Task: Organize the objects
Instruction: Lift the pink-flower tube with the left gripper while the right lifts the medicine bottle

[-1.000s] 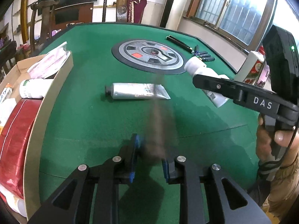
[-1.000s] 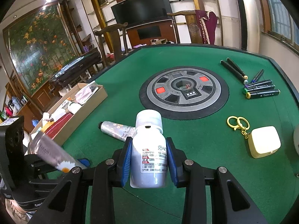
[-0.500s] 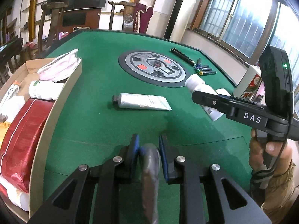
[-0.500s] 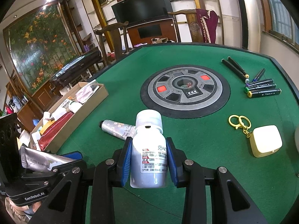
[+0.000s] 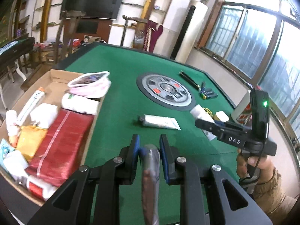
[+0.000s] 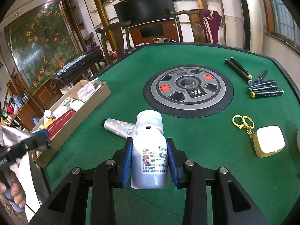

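While both grippers hang above the green table [image 6: 187,135], the box [image 5: 56,78] sits at its left edge, crammed with a red pack [image 5: 61,142], white bottles and a pink pouch [image 5: 90,86]. Right of the box, the left gripper [image 5: 149,150] has its blue pads nearly together, pinching a silvery tube [image 5: 151,178] that trails back toward the camera, off the felt. Further right of the box, a second tube [image 6: 120,128] lies flat on the felt, cap end toward the box. Next comes the right gripper [image 6: 150,161], fingers clamped on the sides of a white bottle [image 6: 149,150], cap pointing forward, lifted clear of the table. Beyond it, the round centre panel [image 6: 188,91] sits mid-table. Right of the bottle, well away from the box, lie a yellow key clasp [image 6: 242,122] touching a cream case [image 6: 269,141], and past them a row of markers [image 6: 262,88].
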A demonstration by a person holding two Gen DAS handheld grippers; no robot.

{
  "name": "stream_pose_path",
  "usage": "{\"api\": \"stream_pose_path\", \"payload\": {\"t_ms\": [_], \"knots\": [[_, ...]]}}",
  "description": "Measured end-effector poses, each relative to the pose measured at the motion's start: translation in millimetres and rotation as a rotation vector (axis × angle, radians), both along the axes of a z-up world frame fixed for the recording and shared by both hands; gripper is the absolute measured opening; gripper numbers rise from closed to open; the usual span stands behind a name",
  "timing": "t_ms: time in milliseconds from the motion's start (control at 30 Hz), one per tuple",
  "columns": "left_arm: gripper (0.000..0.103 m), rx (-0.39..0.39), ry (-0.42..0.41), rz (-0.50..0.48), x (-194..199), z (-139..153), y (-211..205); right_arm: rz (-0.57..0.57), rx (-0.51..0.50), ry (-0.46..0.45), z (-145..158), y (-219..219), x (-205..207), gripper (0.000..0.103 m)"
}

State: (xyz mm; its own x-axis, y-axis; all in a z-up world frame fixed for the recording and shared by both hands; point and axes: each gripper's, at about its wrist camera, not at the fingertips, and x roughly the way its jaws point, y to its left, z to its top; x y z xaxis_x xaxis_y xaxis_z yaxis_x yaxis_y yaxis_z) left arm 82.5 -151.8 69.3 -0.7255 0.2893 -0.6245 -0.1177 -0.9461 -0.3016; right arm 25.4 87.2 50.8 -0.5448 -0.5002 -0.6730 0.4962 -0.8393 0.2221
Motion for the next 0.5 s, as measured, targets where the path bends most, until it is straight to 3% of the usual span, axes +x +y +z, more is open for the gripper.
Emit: {"api": "stream_pose_path", "payload": {"t_ms": [500], "knots": [[0.021,0.067,0.036,0.106,22,12,-55,0.020,-0.012,-0.007,-4,-9,4,0.037]]}}
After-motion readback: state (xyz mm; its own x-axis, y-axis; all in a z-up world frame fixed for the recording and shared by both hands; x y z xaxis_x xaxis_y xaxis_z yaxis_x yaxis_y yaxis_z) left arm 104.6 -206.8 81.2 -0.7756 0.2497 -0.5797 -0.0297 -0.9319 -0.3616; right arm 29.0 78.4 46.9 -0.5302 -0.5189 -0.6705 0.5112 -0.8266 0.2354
